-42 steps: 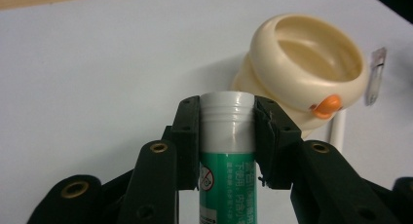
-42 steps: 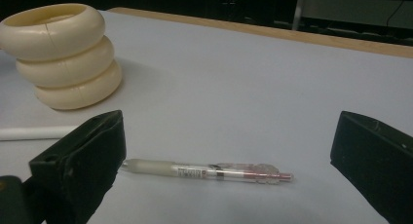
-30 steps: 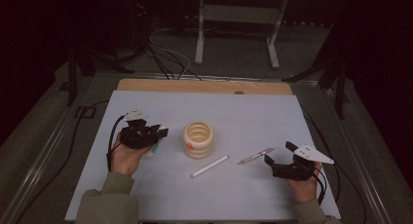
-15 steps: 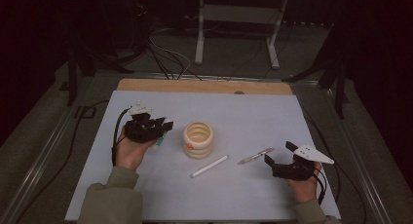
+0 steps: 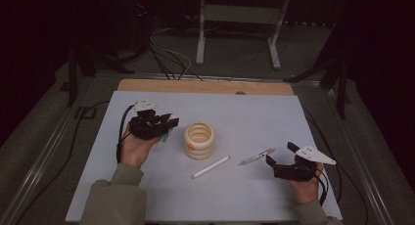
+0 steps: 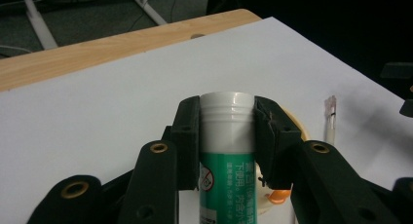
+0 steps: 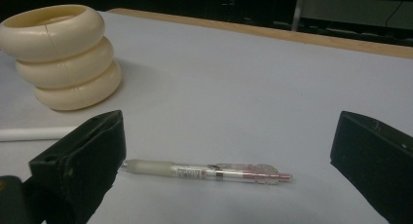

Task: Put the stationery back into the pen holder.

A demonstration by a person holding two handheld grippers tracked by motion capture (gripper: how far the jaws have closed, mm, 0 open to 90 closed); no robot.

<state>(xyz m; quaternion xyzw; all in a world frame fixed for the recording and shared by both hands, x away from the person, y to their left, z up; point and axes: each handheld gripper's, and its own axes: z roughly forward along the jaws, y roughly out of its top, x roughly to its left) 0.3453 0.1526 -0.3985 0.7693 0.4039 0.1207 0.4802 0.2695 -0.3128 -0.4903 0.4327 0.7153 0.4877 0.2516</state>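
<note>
My left gripper (image 5: 169,123) is shut on a green tube with a white cap (image 6: 227,146), which it holds off the table just left of a cream ringed holder (image 5: 199,140). In the left gripper view the two jaws clamp the tube below its cap, and the holder's rim (image 6: 296,125) peeks out behind the right jaw. A clear pen with a pink end (image 7: 204,171) lies on the white table between the wide-open jaws of my right gripper (image 7: 231,136). From above, the right gripper (image 5: 280,159) sits just right of the pen (image 5: 257,157).
A white stick (image 5: 210,167) lies in front of the holder, and its end (image 7: 34,133) reaches the right gripper's left jaw. An orange bit (image 5: 189,147) sits at the holder's base. The white table (image 5: 254,112) has a wooden strip at its far edge (image 5: 205,86).
My left hand has carried the tube slightly away from the person and toward the ringed holder. The right gripper and the pen have stayed where they were.
</note>
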